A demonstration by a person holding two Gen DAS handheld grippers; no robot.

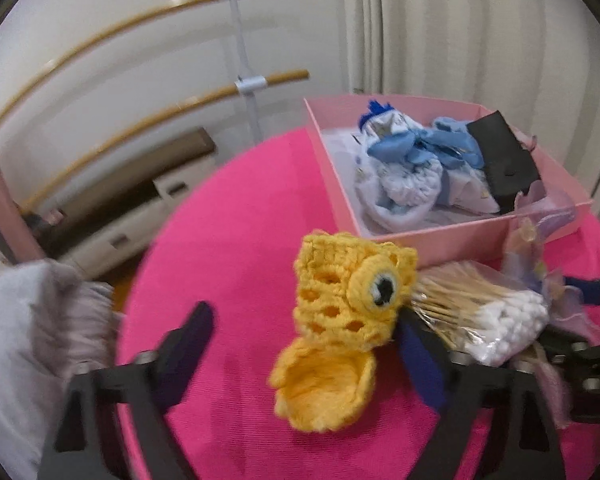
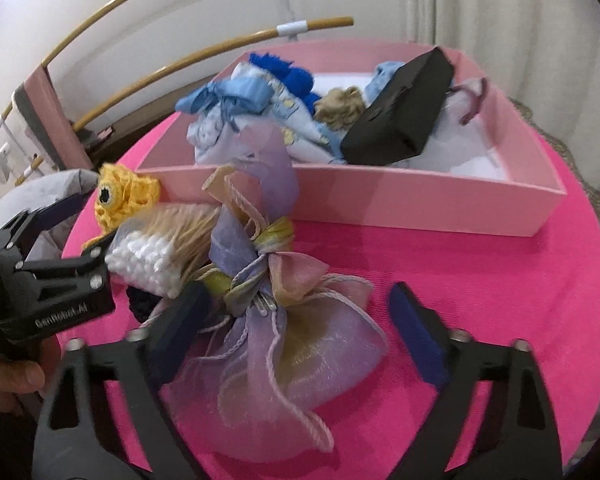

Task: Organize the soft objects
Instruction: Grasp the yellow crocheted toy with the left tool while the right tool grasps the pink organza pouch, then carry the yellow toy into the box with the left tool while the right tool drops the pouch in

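A yellow crochet bootie (image 1: 340, 320) with a black-and-white eye lies on the pink round tabletop (image 1: 240, 216). My left gripper (image 1: 304, 348) straddles it; the right finger touches its side, the left finger stands apart, so the jaws are open. In the right wrist view a sheer lilac-and-pink organza bow (image 2: 284, 320) lies between the fingers of my right gripper (image 2: 298, 328). That gripper is open too, its right finger clear of the fabric. The left gripper (image 2: 86, 226) shows at the left by the bootie (image 2: 120, 196).
A pink box (image 1: 440, 240) (image 2: 380, 200) behind holds blue cloths (image 2: 236, 108), a black pouch (image 2: 400, 112) and a beige scrunchie (image 2: 340, 108). A bag of cotton swabs (image 1: 500, 320) (image 2: 152, 256) lies between bootie and bow. Grey-white fabric (image 1: 28, 320) sits beyond the table's left edge. A hand (image 2: 8, 380) holds the left gripper.
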